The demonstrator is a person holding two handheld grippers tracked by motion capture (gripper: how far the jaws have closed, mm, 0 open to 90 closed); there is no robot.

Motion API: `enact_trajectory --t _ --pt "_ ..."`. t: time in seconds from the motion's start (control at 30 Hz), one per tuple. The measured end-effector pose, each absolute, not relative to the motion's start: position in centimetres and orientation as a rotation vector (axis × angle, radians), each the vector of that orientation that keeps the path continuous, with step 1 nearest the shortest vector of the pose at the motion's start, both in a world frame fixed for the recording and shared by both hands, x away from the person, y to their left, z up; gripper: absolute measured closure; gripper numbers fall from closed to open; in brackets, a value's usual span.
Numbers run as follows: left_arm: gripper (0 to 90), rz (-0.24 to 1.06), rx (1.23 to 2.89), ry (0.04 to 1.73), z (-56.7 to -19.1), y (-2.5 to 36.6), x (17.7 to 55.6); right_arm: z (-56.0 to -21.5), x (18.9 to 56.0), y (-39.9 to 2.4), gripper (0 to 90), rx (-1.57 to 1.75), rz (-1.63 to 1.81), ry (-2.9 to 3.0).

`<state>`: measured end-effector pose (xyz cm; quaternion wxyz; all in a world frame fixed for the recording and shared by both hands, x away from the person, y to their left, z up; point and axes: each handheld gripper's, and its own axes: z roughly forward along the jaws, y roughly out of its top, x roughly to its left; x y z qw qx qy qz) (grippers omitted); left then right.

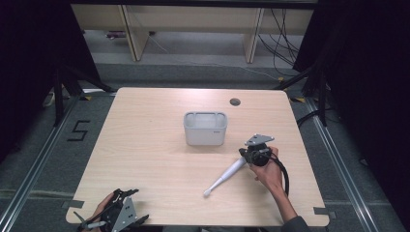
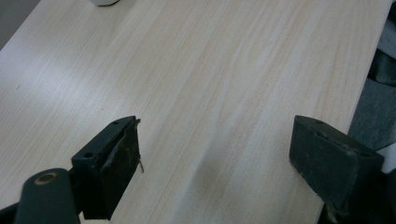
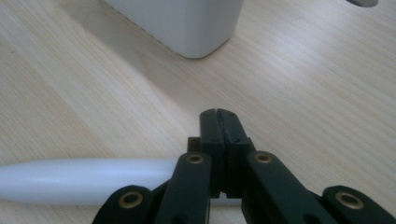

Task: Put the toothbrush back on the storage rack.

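Right hand-held gripper (image 3: 218,114) pinching white toothbrush (image 3: 84,181)

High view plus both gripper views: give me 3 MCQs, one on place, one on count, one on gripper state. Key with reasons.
1. Where does the white wand lie relative to the white bin?
A. inside it
B. on the table nearer the person, toward the right
C. behind it, by the table hole

2. How many bins stand on the table?
A. one
B. two
C. three

3. How do the left gripper jaws stand?
A. shut on the wand
B. shut on nothing
C. wide apart, bare table between

Key: 1 B, the wand lies flat by the right gripper; 2 A, a single bin shows; 3 C, wood shows between the jaws.
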<state>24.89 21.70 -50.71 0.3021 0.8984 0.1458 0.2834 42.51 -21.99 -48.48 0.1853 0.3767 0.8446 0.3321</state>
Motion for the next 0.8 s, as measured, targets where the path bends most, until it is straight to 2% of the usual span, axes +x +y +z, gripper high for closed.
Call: enact_trajectory --t 0.8 --pt "15.8 0.744 2.383 0.367 -50.58 21.74 24.86 -48.98 42.25 -21.88 90.0 1.066 0.873 2.434"
